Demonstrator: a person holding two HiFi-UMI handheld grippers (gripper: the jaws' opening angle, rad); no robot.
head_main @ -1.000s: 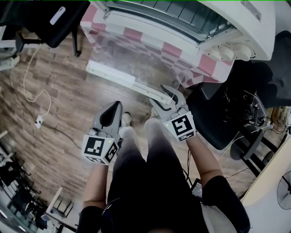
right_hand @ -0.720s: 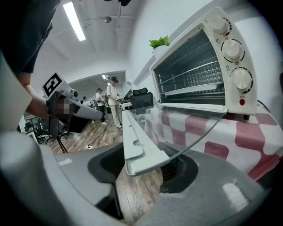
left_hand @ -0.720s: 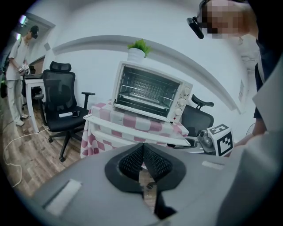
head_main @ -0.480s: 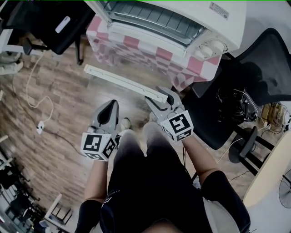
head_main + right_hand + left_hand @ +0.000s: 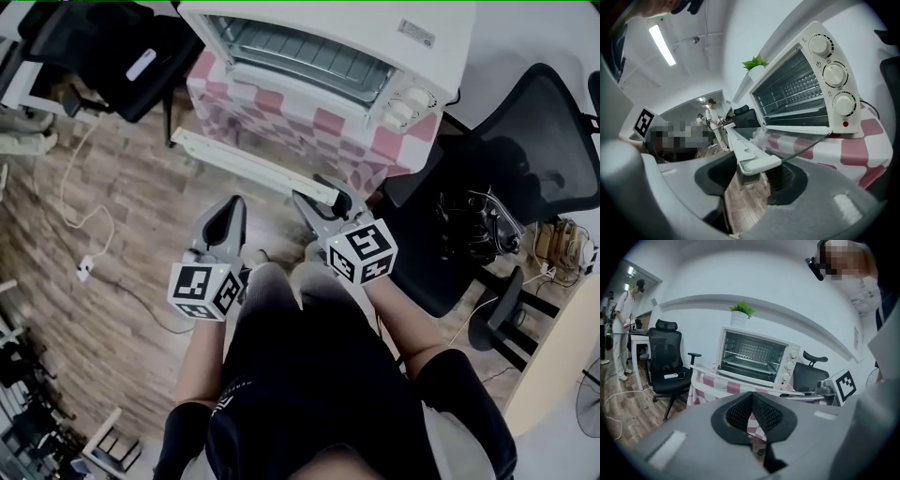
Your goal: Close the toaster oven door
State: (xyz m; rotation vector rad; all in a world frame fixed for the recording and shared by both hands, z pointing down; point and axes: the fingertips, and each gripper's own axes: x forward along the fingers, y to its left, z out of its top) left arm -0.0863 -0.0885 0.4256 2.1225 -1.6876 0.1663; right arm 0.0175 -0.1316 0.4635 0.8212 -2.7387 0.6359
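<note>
The white toaster oven [image 5: 375,37] stands on a pink-checked cloth with its glass door [image 5: 281,117] hanging open toward me. The door's long white handle [image 5: 253,161] runs left to right. My right gripper [image 5: 323,199] has the handle's right end [image 5: 752,161] between its jaws. They have just been closing; dark space still shows beside the left pad, so no firm grip is seen. My left gripper [image 5: 230,208] hangs below the handle's middle, apart from it, shut on nothing, its pads [image 5: 751,397] meeting. The oven [image 5: 754,357] faces it.
Black office chairs stand at the upper left [image 5: 122,47] and right [image 5: 506,141] of the oven's table. A white cable [image 5: 84,216] trails over the wooden floor. A potted plant [image 5: 740,312] sits on the oven. A person [image 5: 623,324] stands far left.
Both grippers have risen. The door handle has come up with the right gripper, and the door now tilts up nearer the oven front. The left gripper stays shut.
</note>
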